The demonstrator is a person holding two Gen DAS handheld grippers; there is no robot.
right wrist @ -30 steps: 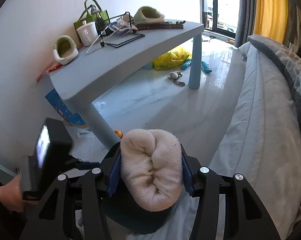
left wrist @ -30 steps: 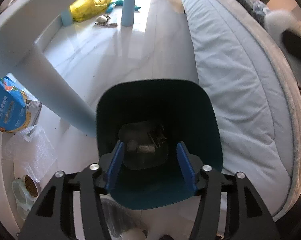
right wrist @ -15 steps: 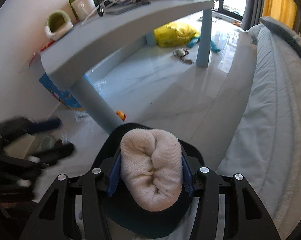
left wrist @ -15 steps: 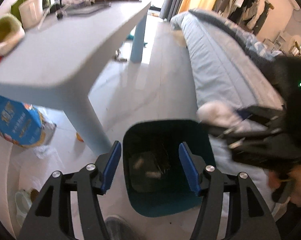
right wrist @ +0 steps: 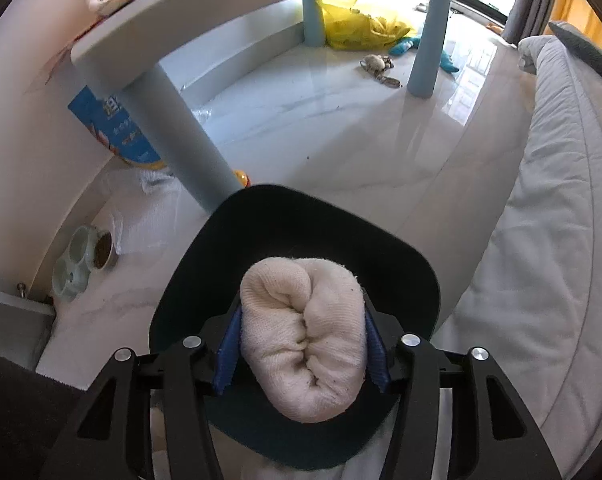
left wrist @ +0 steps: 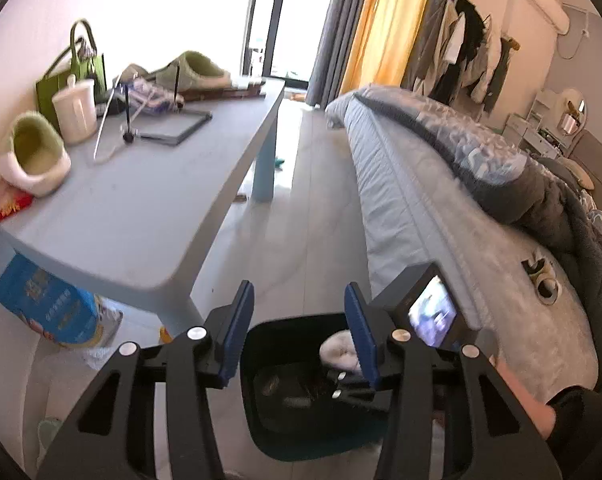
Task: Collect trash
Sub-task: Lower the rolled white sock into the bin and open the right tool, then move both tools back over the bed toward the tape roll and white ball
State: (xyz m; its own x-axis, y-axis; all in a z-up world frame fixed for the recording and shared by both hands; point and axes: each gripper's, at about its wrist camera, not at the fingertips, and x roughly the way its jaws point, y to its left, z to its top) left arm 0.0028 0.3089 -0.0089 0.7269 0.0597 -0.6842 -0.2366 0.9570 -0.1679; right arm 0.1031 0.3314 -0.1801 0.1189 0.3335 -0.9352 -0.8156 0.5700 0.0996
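Right claw [right wrist: 303, 344] opening, rolled towel [right wrist: 303, 338] hides bin [right wrist: 301, 224] contents.

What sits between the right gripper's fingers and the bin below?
A rolled cream cloth between the opening right gripper fingers, directly over the dark bin; right wrist view shows it.

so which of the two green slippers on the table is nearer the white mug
The slipper at the near end of the table, opening facing the camera, sits right beside the white mug. The other slipper lies at the far end, past the stand.
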